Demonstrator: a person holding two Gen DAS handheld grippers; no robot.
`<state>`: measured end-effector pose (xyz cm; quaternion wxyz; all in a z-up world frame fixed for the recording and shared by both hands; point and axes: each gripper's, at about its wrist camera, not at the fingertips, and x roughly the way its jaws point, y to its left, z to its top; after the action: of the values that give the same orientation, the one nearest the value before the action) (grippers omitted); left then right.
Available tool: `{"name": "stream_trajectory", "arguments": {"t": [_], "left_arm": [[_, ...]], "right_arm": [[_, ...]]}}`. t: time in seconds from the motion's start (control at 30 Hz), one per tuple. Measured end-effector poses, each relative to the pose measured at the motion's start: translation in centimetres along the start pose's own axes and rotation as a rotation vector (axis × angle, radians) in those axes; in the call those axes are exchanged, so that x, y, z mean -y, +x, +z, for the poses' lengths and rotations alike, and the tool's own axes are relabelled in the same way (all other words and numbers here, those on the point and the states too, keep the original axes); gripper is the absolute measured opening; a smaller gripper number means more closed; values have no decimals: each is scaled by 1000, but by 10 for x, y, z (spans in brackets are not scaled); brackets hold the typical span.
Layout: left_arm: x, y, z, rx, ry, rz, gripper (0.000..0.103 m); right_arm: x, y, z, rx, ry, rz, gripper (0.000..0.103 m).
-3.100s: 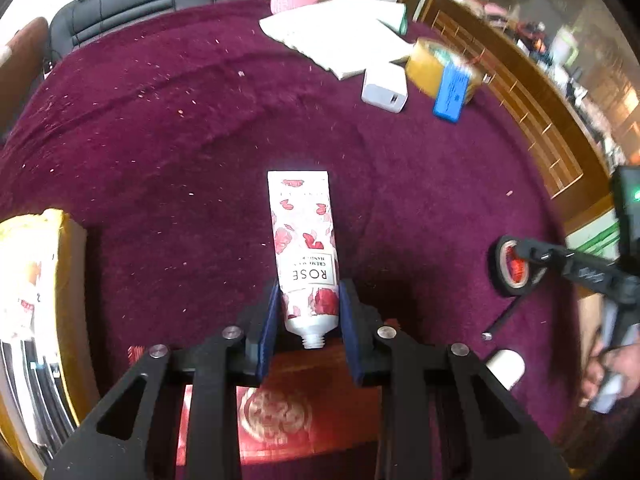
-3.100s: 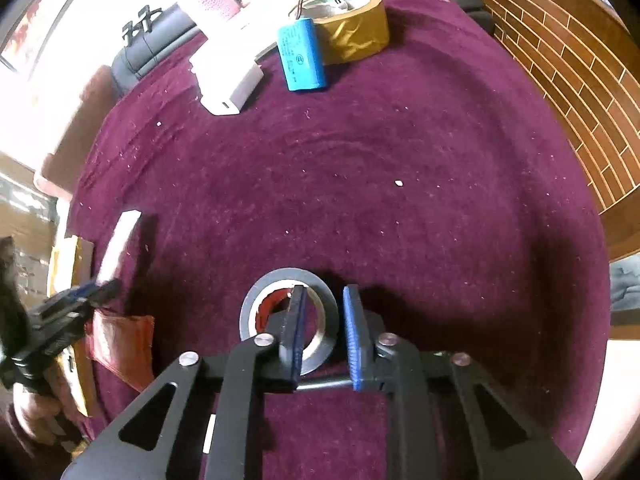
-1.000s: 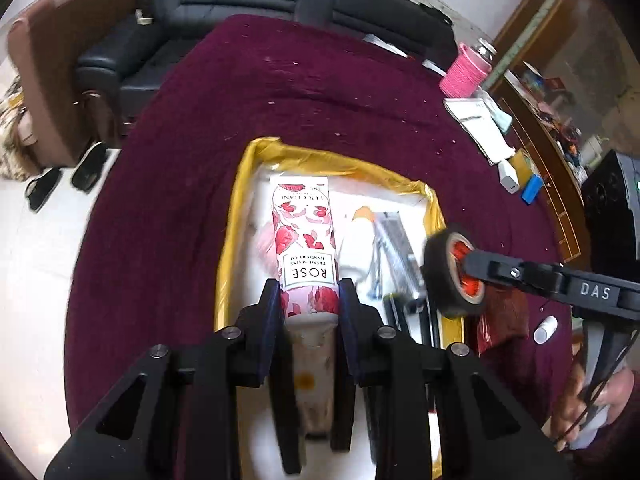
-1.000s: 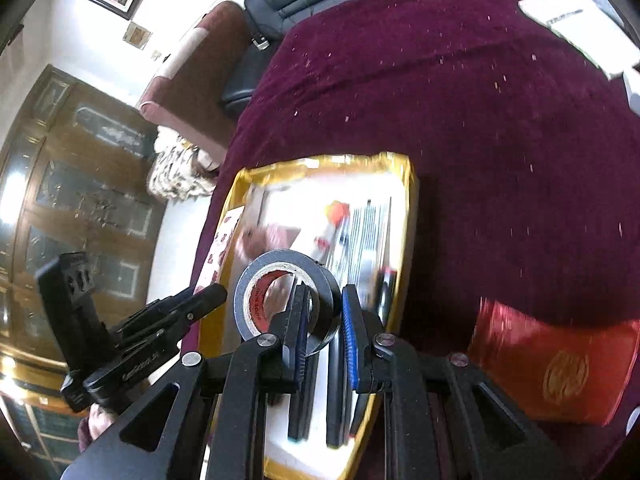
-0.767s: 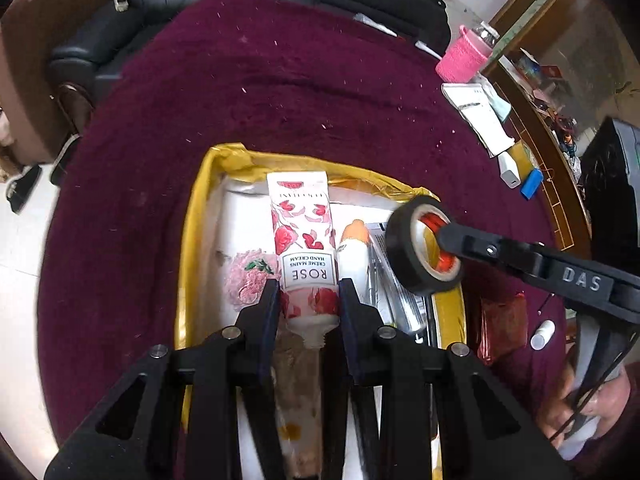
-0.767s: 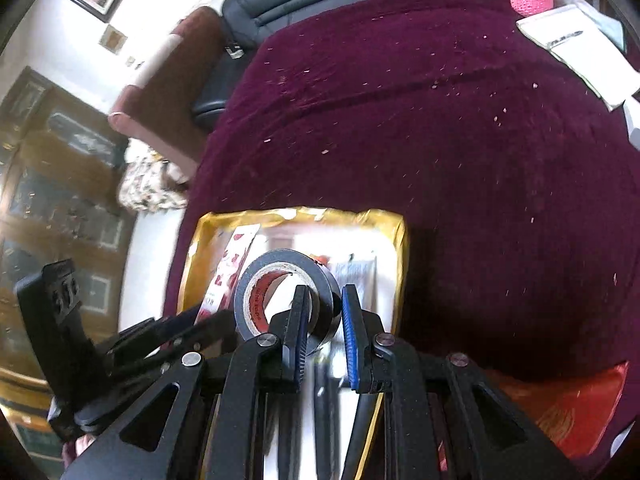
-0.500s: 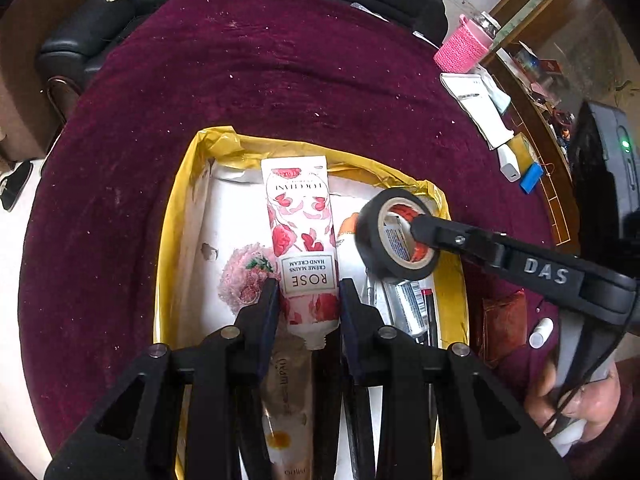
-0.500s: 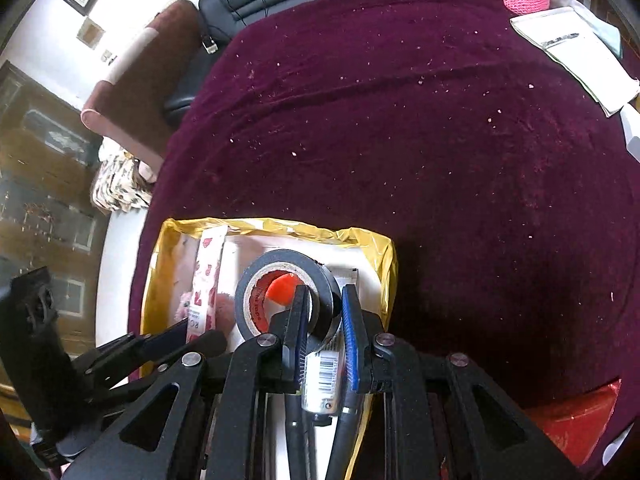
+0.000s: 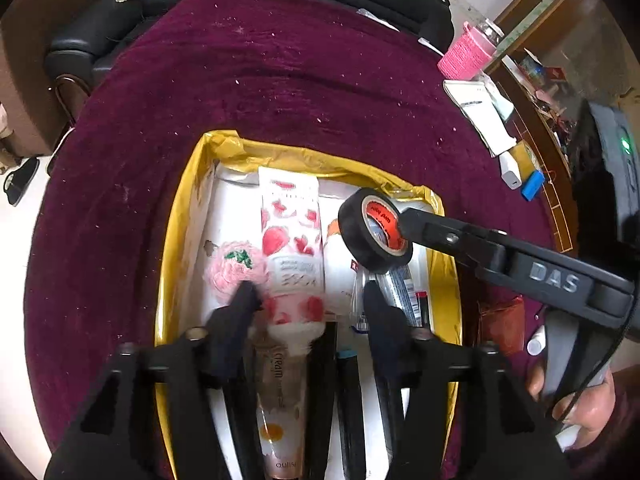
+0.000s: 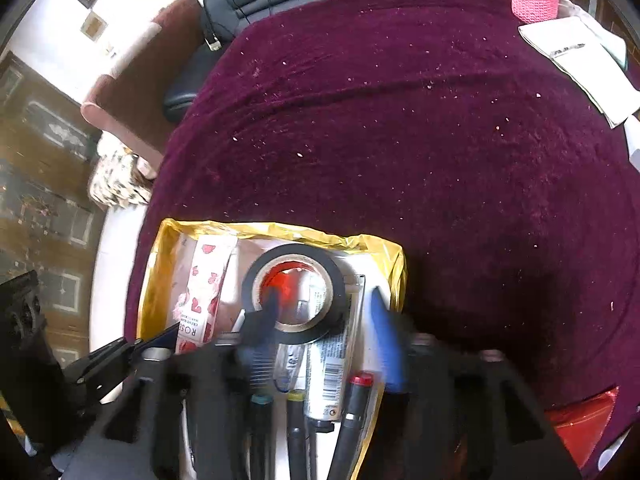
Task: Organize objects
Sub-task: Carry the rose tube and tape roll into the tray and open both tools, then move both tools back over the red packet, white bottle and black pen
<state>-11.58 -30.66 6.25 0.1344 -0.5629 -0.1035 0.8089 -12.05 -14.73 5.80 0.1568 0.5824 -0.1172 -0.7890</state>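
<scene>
A gold-edged tray (image 9: pixel 182 216) lies on the maroon table. My left gripper (image 9: pixel 306 300) is open over it, and the rose hand cream tube (image 9: pixel 290 240) lies between its spread fingers among the tray's contents. My right gripper (image 10: pixel 324 304) is open too. The black tape roll (image 10: pixel 294 296) sits loose over one fingertip, above the tray (image 10: pixel 394 276). In the left wrist view the roll (image 9: pixel 374 236) hangs at the tip of the right gripper's finger. The tube also shows in the right wrist view (image 10: pixel 202 292).
The tray holds another cream tube (image 9: pixel 280 400), a pink knitted flower (image 9: pixel 234 268), pens and markers (image 10: pixel 348 412). A red pouch (image 10: pixel 580 420) lies right of the tray. A pink cup (image 9: pixel 466 56), papers (image 9: pixel 482 114), a white charger (image 9: pixel 510 170) and a blue block (image 9: pixel 534 186) sit far right.
Both grippers have opened over the tray. The hand cream tube has dropped out of the left gripper into the tray. The tape roll is no longer clamped and hangs on one right finger.
</scene>
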Motion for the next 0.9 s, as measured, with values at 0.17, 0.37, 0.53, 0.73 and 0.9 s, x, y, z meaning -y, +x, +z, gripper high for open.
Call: {"name": "stream_trajectory", "arguments": {"t": [0.17, 0.37, 0.53, 0.73, 0.9], "left_arm": [[-4, -9, 0, 7, -44, 35, 61], [1, -26, -10, 12, -81, 70, 61], [26, -43, -25, 39, -58, 96, 61], [80, -59, -48, 95, 24, 161, 61], [127, -61, -67, 133, 92, 222, 61]], "right_arm": [[-2, -26, -6, 52, -36, -2, 57], [1, -58, -22, 106, -75, -22, 67], [13, -69, -38, 109, -74, -22, 67], [40, -93, -62, 134, -72, -33, 67], [71, -116, -78, 156, -41, -43, 67]]}}
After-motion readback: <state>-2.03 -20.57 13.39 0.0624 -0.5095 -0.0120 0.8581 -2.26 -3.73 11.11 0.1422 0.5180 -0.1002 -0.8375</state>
